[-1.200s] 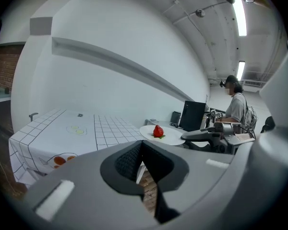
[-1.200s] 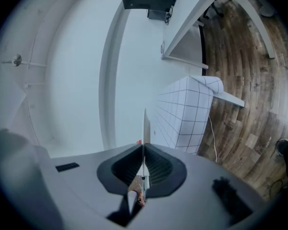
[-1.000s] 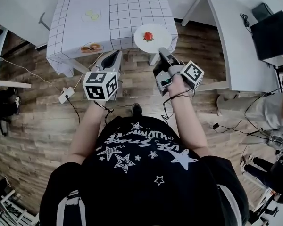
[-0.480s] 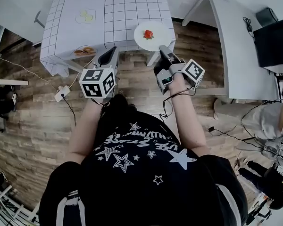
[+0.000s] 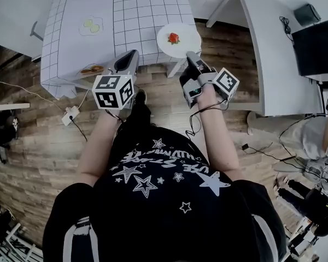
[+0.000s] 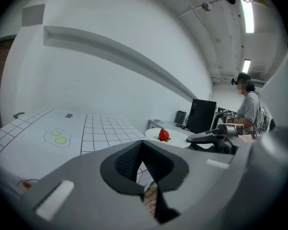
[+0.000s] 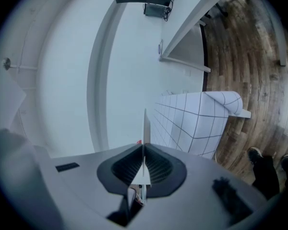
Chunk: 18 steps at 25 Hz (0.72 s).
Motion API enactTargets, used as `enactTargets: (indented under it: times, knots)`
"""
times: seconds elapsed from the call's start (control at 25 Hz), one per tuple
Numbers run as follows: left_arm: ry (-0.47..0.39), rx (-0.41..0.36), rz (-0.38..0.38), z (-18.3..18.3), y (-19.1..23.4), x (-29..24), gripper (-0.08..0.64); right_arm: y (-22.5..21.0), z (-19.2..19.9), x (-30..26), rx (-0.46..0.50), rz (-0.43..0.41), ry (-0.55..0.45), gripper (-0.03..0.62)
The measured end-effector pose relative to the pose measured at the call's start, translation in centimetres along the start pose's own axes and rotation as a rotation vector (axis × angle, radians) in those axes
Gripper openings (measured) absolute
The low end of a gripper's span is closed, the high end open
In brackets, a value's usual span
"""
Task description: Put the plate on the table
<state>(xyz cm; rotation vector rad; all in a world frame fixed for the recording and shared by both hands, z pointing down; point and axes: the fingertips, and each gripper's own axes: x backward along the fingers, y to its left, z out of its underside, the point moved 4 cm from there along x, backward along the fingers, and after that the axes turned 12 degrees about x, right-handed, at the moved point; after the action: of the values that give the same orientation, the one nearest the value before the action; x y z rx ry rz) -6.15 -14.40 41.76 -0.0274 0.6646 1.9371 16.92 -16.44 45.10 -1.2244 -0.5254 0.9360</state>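
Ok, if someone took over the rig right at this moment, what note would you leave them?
The left gripper is shut and empty, held by the table's near edge.
The right gripper is shut on the rim of the white plate, which carries a strawberry.
The plate is at the near right corner of the grid-cloth table, partly past its edge. Contact with the cloth can't be told.
Done: plate at the table.
Left: set it fully on, open the right gripper, withdraw.
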Motion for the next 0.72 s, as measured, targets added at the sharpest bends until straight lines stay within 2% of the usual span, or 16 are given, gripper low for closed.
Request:
enactTargets:
  times: [0.32,0.52,0.72]
  knots:
    - [0.045,-0.007,0.031,-2.1,2.5,-4.8,0.009,-0.9,-2.8,-3.9,-0.011,0.028,-0.051,0.020]
    - [0.069,-0.017,0.062,-4.0,4.2,-8.7,0.009,-1.0,-4.6,-6.9,0.029,0.043,-0.062,0.020]
    - [0.087,-0.027,0.094,-5.3,5.5,-11.3,0.009,-1.6,-5.0,-8.8,0.024,0.069,-0.075,0.020]
